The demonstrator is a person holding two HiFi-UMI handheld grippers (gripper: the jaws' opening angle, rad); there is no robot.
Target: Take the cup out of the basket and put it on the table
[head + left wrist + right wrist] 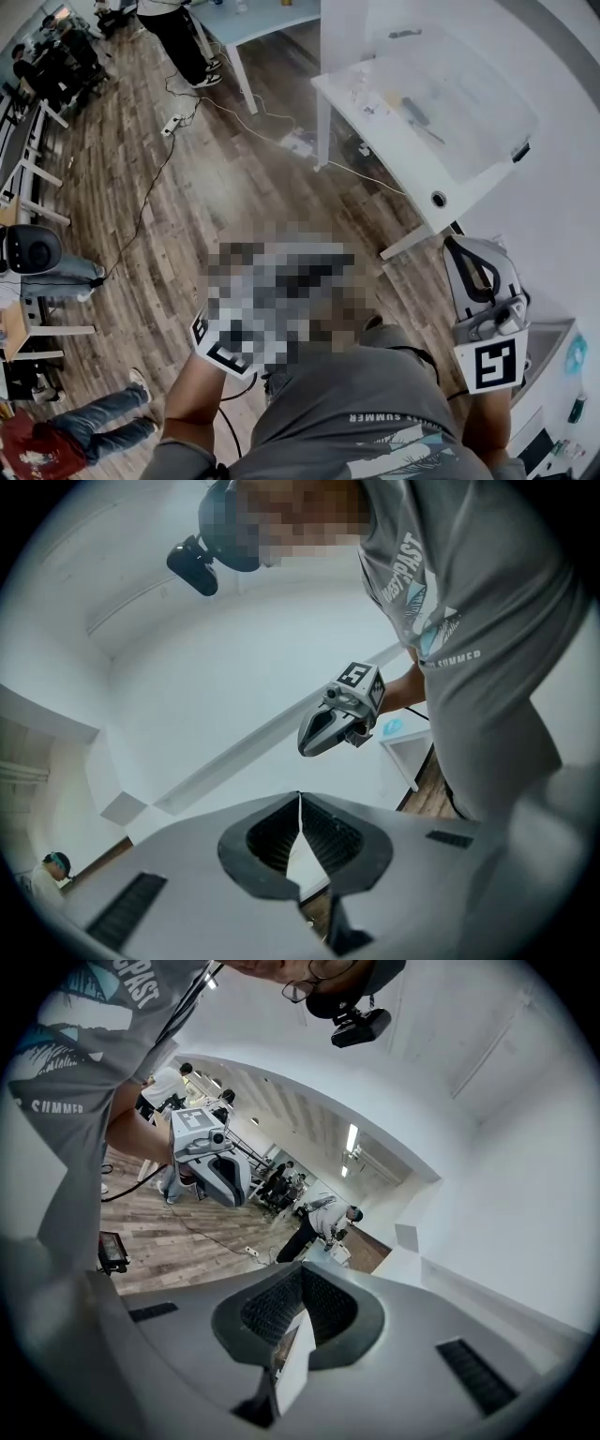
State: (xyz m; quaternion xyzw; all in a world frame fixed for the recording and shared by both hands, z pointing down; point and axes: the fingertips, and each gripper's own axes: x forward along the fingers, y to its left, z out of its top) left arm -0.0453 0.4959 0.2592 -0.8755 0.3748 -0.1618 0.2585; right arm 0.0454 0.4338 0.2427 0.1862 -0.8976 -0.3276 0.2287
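Left gripper [300, 808]: jaws closed, empty. Right gripper [302, 1283]: jaws closed, empty. Cup, basket: in no view. Handling unjudgeable here; presumably light, rigid cup. Pinch wall at rim, moderate force.

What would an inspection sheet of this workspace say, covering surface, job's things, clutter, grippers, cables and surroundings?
Surface: white table, apart from both grippers.
Job's things: nothing seen.
Clutter: small items on the table, too blurred to name.
Grippers: left hand-held gripper shut, empty; right hand-held gripper shut, empty.
Cables: cables and a power strip lie on the floor.
Surroundings: wooden floor; other people nearby.
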